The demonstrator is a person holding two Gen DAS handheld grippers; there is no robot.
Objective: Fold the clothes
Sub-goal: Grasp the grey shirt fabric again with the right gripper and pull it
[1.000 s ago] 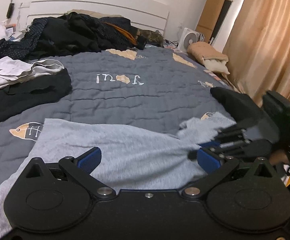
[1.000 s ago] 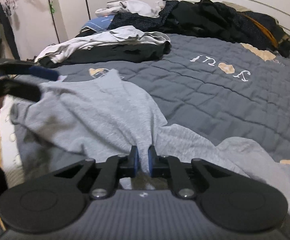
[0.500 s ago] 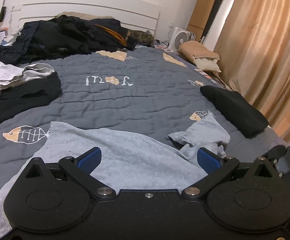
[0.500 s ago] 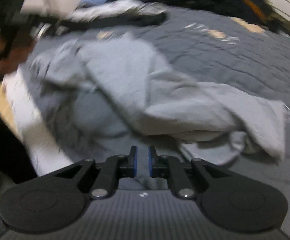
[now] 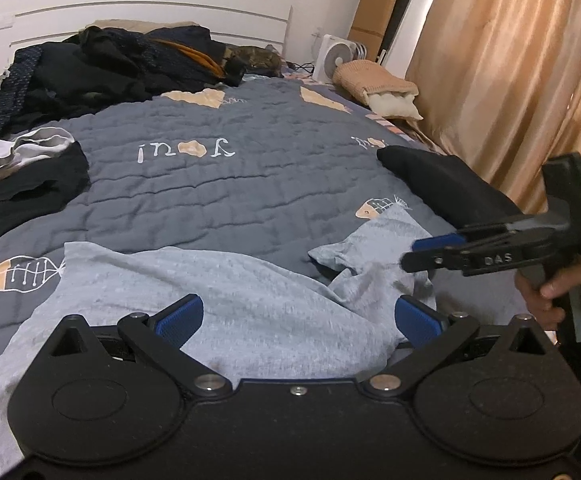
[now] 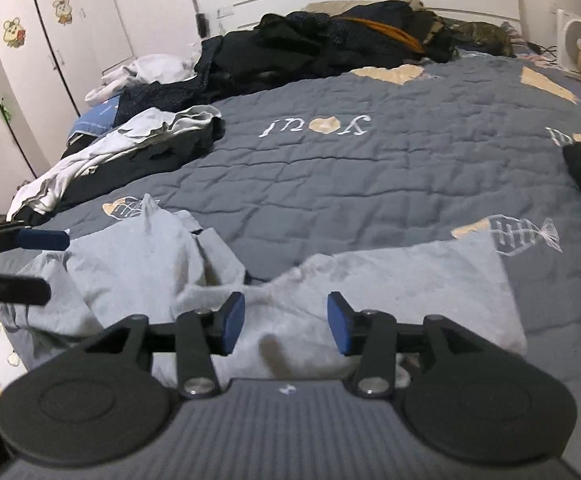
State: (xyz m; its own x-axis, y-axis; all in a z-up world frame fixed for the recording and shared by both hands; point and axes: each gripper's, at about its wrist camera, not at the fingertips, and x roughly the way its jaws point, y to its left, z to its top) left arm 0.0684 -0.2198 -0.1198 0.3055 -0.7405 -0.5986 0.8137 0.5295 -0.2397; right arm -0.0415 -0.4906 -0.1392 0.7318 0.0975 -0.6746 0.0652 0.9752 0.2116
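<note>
A light grey garment (image 5: pixel 250 300) lies crumpled along the near edge of the dark grey quilt (image 5: pixel 218 184), with one bunched part at the right. My left gripper (image 5: pixel 297 318) is open just above the garment and holds nothing. In the right wrist view the same grey garment (image 6: pixel 370 276) spreads under my right gripper (image 6: pixel 285 322), which is open with cloth below its blue pads but not pinched. From the left wrist view, the right gripper (image 5: pixel 410 253) hovers over the bunched part, held by a hand (image 5: pixel 542 288). The left gripper (image 6: pixel 50 264) shows at the left edge.
A folded black garment (image 5: pixel 442 184) lies at the right edge of the bed. Black and white clothes (image 5: pixel 22 176) sit at the left, and a dark clothes pile (image 5: pixel 110 68) by the headboard. A fan (image 5: pixel 336 60) and curtains (image 5: pixel 510 60) stand to the right.
My right gripper was shut on the grey garment one second ago; it swung across, let the cloth go and now stands open. The left gripper stayed open.
</note>
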